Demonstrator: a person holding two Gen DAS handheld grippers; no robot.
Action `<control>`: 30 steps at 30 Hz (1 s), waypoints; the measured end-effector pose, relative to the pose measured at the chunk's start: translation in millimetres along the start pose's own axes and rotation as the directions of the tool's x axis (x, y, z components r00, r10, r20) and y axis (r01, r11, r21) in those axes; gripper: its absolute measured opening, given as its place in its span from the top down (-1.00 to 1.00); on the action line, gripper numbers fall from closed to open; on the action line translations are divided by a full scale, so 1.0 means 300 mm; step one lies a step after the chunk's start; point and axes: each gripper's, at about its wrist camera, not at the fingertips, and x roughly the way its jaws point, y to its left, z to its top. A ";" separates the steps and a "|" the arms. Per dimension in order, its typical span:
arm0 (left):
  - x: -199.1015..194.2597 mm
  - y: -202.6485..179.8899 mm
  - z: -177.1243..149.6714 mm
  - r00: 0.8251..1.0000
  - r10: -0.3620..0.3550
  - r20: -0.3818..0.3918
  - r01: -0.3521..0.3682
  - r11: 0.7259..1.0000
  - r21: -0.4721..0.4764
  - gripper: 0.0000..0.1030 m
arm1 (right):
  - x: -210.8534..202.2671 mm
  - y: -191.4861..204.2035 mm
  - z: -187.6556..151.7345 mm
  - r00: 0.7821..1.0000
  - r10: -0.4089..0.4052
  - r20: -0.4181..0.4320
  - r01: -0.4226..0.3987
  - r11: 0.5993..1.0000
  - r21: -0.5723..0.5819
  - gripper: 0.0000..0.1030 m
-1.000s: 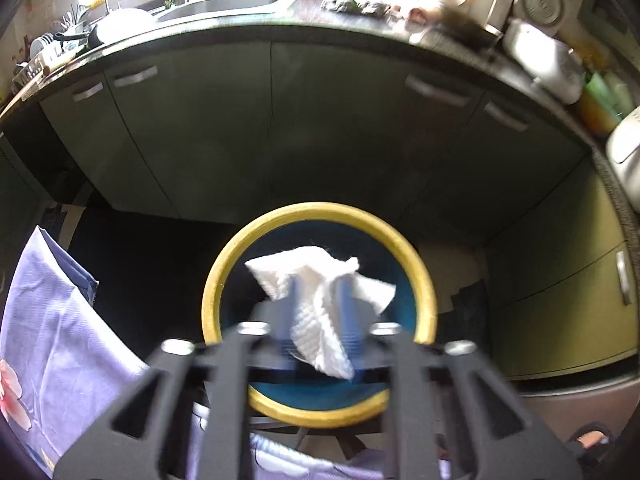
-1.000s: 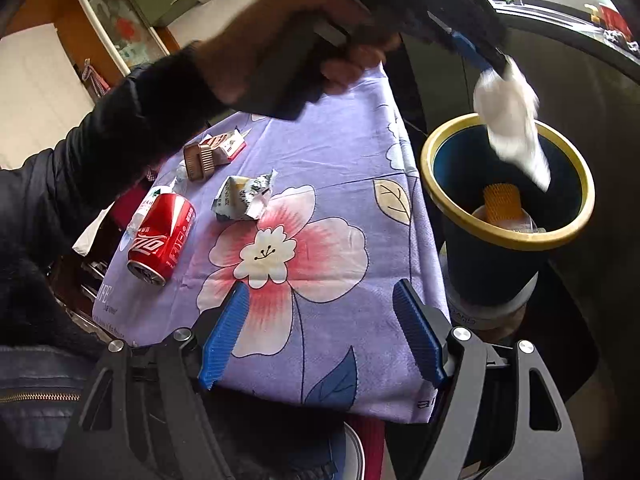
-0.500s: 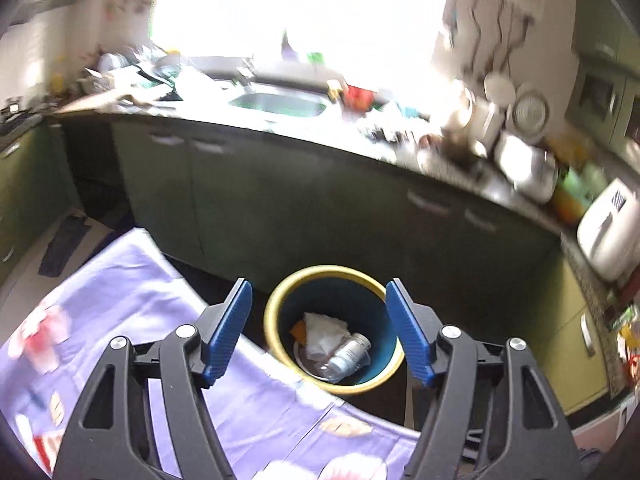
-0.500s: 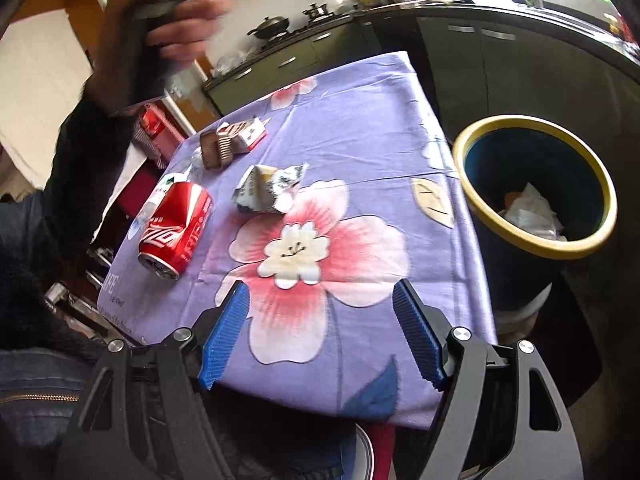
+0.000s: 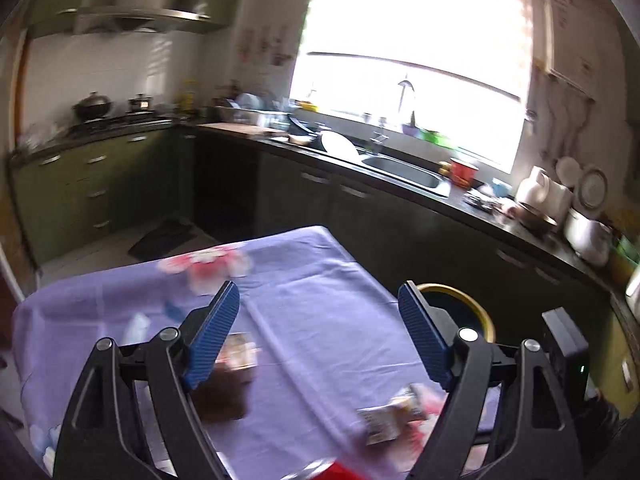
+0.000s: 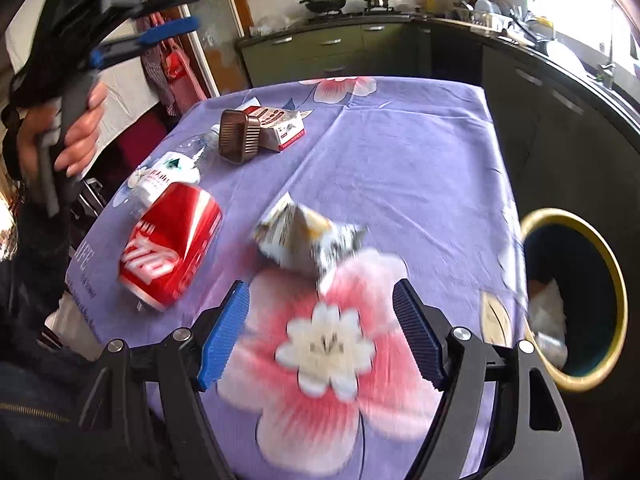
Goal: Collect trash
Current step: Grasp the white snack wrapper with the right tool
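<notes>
Right wrist view is showing the right gripper [image 6: 320,332] hanging with fingers spread and empty just short of the crumpled white printed paper wrapper [image 6: 308,240], which is lying on the purple floral tablecloth [image 6: 420,160] beside the red drink can [image 6: 170,248]. The wrapper is looking light, soft and crushable, so pinching its raised middle ridge is probably best, while the left gripper [image 6: 156,20] is hovering aloft, fingers parted, holding nothing, and the yellow-rimmed blue bin [image 6: 576,300] is waiting off the table's edge

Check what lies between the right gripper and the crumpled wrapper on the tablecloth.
Nothing visible: the crumpled wrapper lies just ahead of the open right gripper, only bare tablecloth between. The Coca-Cola can lies off to the left.
</notes>
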 end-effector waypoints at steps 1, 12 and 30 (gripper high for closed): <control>-0.005 0.022 -0.010 1.000 0.022 0.006 -0.022 1.000 -0.006 -0.50 | 0.024 -0.003 0.018 1.000 0.002 -0.014 -0.001 1.000 0.016 -0.43; 0.003 0.188 -0.093 0.998 0.064 0.007 -0.063 0.995 -0.083 -0.50 | 0.180 0.081 0.150 0.995 -0.039 -0.087 0.009 0.947 -0.321 -0.74; 0.014 0.148 -0.097 0.999 0.042 -0.002 -0.042 0.998 -0.056 -0.50 | 0.300 0.064 0.138 0.943 0.044 -0.330 -0.159 0.930 -0.330 0.22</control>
